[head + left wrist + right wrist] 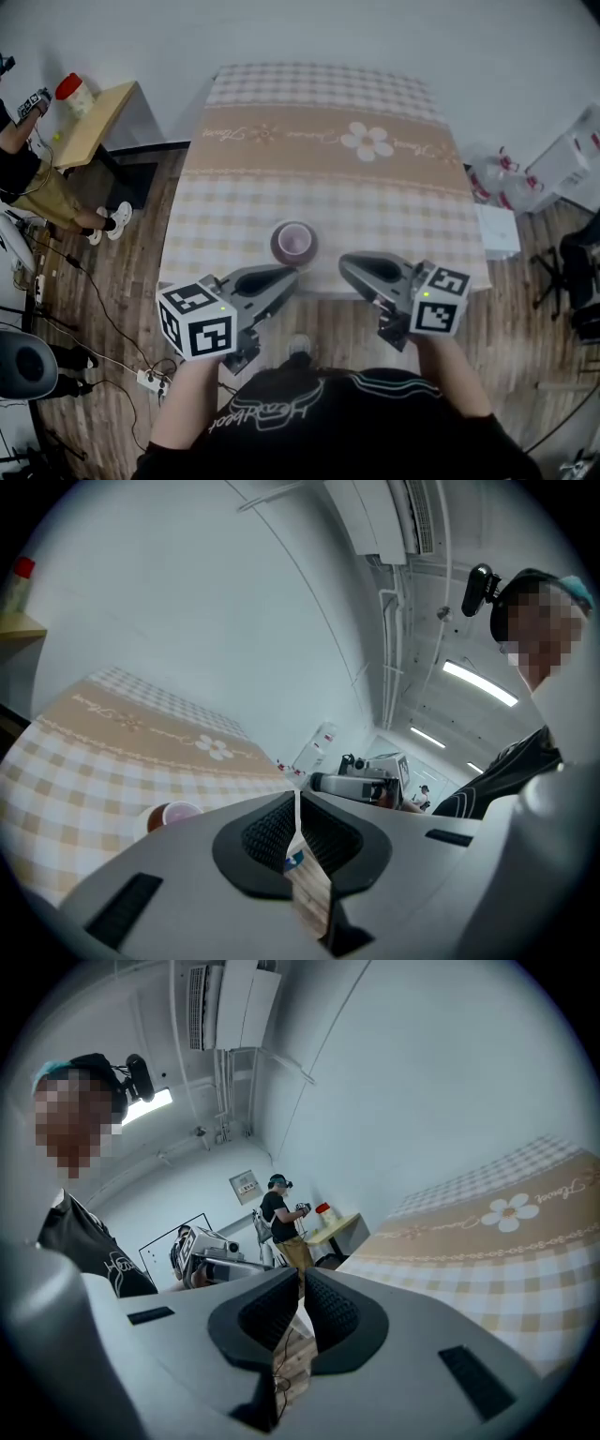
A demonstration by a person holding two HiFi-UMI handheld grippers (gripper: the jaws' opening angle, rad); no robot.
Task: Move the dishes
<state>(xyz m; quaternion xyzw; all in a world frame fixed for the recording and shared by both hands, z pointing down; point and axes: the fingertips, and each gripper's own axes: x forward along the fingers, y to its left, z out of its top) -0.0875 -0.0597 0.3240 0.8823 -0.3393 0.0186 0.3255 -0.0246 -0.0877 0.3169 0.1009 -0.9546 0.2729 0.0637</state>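
Left fingers [267,834]: clenched on nothing, ribbed pads pressed together with only a hairline slit between them. Right fingers [334,1314]: likewise drawn together and empty. Neither pair holds a dish. The closed posture reads as a resting or approach state, so a pair would have to part before any grasp.

Left gripper [289,275] and right gripper [349,263]: held low in front of the person at the near edge of the bench [309,202], tips angled inward toward one another, marker cubes nearest the body. This symmetric stance brackets the one dish in view and leaves either side free to take it.

Bowl [293,242]: small, dark red outside, pale pink inside, upright on the checked cloth at the middle of the near edge. It lies just far of the left gripper's tip and just left of the right gripper's tip; contact cannot be judged from above. In the left gripper view it sits left of the fingers, not between them. Its place near the edge keeps it in easy reach, but favours a lift over a nudge toward the person.

Flower motif [367,141]: far right of the bowl, on bare cloth. Side table [94,122] with red-lidded jar [75,94], far left: apart from the task
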